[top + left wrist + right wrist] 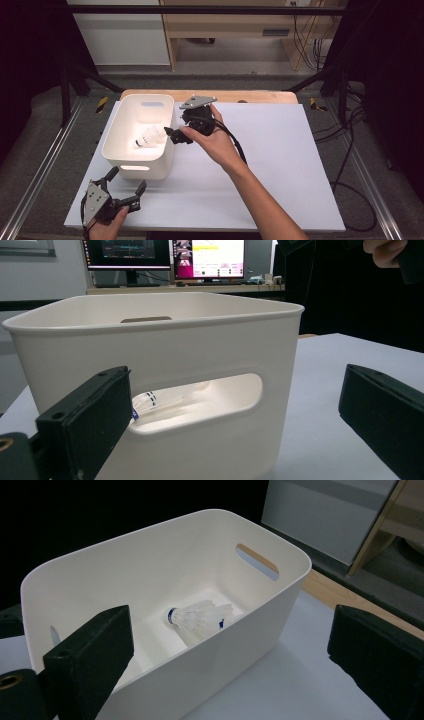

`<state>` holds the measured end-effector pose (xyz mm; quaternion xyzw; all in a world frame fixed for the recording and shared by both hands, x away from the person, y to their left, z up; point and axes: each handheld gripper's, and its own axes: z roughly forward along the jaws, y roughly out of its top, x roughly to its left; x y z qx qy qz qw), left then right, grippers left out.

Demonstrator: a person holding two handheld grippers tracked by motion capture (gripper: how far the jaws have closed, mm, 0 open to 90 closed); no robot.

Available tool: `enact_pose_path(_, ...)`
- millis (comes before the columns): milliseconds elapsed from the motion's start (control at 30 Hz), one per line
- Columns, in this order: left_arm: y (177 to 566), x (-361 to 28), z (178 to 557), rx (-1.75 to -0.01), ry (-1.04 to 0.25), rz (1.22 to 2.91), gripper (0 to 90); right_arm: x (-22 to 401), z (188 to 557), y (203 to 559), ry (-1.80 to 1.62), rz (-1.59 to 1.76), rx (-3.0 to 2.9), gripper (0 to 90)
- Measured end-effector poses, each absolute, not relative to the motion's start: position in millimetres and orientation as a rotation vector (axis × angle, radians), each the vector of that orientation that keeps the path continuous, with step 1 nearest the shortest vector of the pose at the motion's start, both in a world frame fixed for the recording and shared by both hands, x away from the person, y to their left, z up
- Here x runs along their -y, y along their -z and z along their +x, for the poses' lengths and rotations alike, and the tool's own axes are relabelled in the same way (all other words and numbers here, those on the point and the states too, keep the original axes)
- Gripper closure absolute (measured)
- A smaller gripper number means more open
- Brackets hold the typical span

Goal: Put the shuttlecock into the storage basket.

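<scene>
White bin [122, 145] holds shuttlecock [151, 136]; right gripper [176, 136] hovers beside.

White bin [141, 135] stands on the board's [280, 165] left half, open-topped; shuttlecock [150, 136] lies on its floor, w/ bare floor around it. Right gripper [176, 135], jaws apart, sits at the bin's 3 o'clock rim. Left gripper [126, 184], jaws apart, at 6 o'clock, near the wall. Board from 3 to 5 o'clock bare.
</scene>
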<state>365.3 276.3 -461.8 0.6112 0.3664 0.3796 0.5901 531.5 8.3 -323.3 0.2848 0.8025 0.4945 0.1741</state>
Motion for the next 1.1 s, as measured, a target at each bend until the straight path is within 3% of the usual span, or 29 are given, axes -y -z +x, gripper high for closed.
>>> enact_pose_path(1100,462,-276,365,-0.850,-0.884,1.425,0.9,28,536,315,-1.396,0.856,-2.206,4.7)
